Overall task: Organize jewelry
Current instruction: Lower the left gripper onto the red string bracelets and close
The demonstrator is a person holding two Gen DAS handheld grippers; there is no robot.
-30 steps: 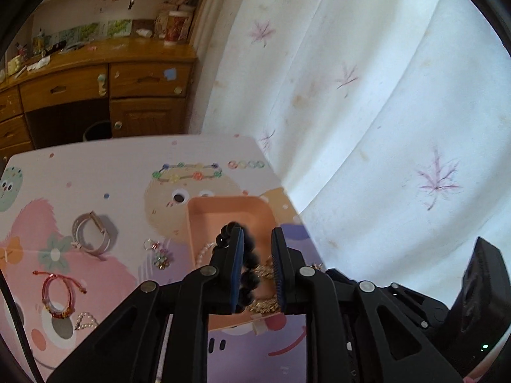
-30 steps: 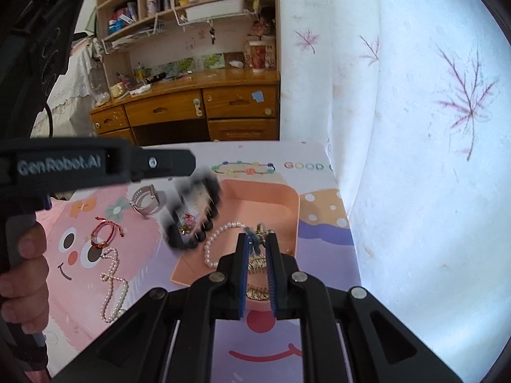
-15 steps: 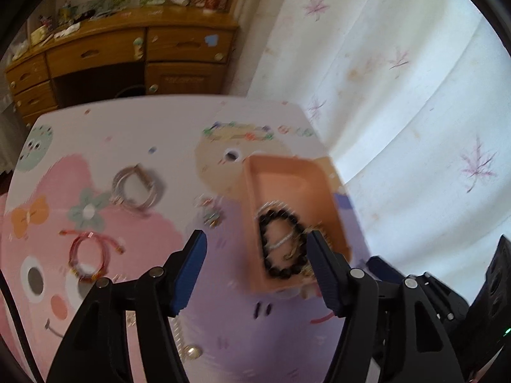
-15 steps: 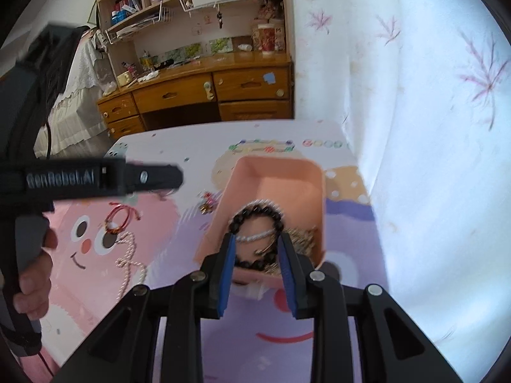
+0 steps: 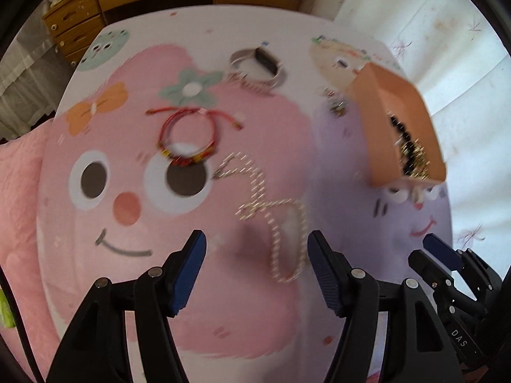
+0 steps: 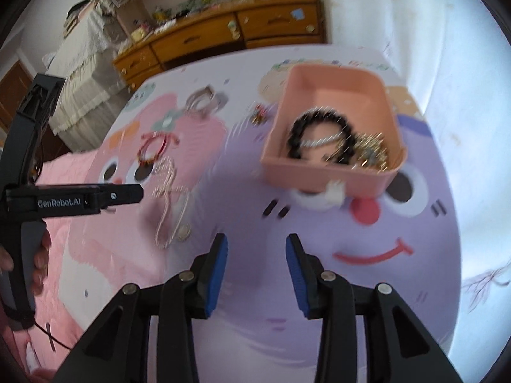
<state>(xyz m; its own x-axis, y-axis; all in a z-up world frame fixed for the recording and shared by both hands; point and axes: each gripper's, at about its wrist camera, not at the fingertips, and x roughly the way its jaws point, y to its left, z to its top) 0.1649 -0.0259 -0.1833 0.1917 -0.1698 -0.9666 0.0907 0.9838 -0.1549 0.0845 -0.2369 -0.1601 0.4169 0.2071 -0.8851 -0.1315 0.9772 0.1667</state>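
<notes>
A pink tray [image 6: 319, 175] stands at the mat's right side and holds a black bead bracelet [image 6: 297, 131], a pearl strand and a gold chain [image 6: 373, 153]. In the left wrist view the same tray [image 5: 377, 121] shows side-on. My left gripper [image 5: 255, 242] is open and points down at a pearl necklace [image 5: 274, 217] lying on the mat between its fingers and just beyond, untouched. Beyond it lie a red cord bracelet [image 5: 188, 134] and a silver watch [image 5: 255, 63]. The jaws of my right gripper [image 6: 257, 242] are opening with nothing between them, near the tray's front.
A small charm [image 6: 258, 116] lies left of the tray. The cartoon play mat [image 6: 351, 287] covers the table. A wooden desk with drawers [image 6: 223, 35] stands behind, and a white curtain [image 6: 463, 63] hangs on the right. A hand [image 6: 38, 265] holds the left gripper's handle.
The black bead bracelet left the left gripper and now lies in the tray. The left gripper opened and swung left and down over the pearl necklace. The right jaws parted and dipped.
</notes>
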